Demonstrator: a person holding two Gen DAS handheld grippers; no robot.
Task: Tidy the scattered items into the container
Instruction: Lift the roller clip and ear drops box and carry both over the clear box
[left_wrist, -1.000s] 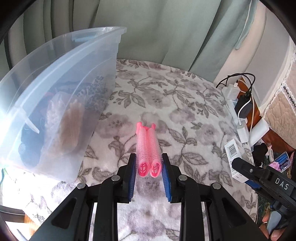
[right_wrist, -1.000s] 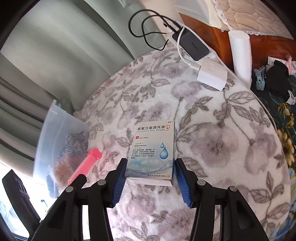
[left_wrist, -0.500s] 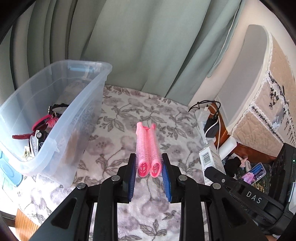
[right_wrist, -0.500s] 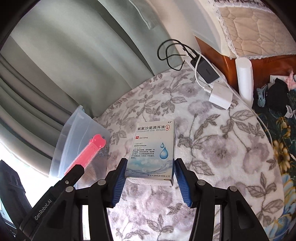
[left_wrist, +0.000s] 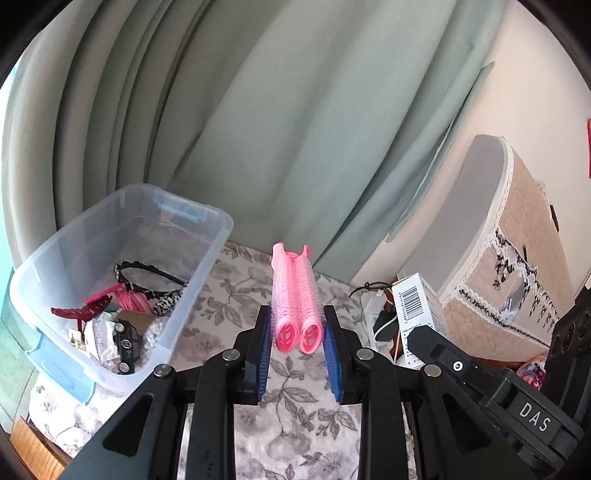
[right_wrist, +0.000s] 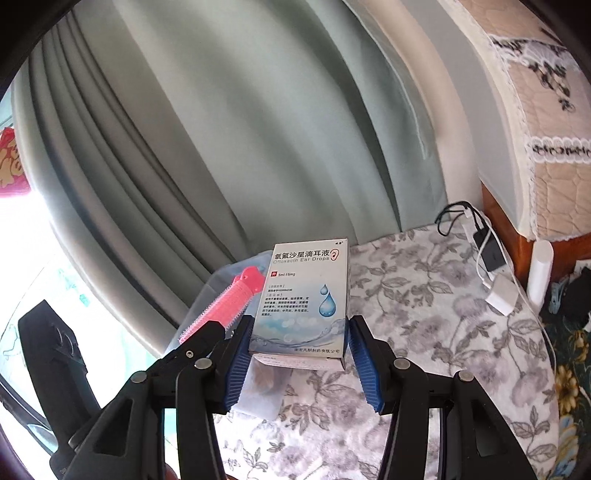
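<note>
While your left gripper (left_wrist: 297, 345) clamps the pink hair rollers (left_wrist: 295, 295) right of the clear bin (left_wrist: 207, 258), and your right gripper (right_wrist: 299, 354) pinches the ear-drop box (right_wrist: 306, 295), seemingly beside it, clear the rim before releasing.

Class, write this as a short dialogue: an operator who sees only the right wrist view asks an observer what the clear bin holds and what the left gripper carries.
Operator: My ear drops box hides the bin. What is in it?
Observer: The clear plastic bin holds a black headband, a red hair claw and a black toy car.
Operator: What is the pink thing?
Observer: Two pink hair rollers side by side, clamped in the left gripper.
Operator: Over the bin?
Observer: No, right of it, above the floral cover.
</note>
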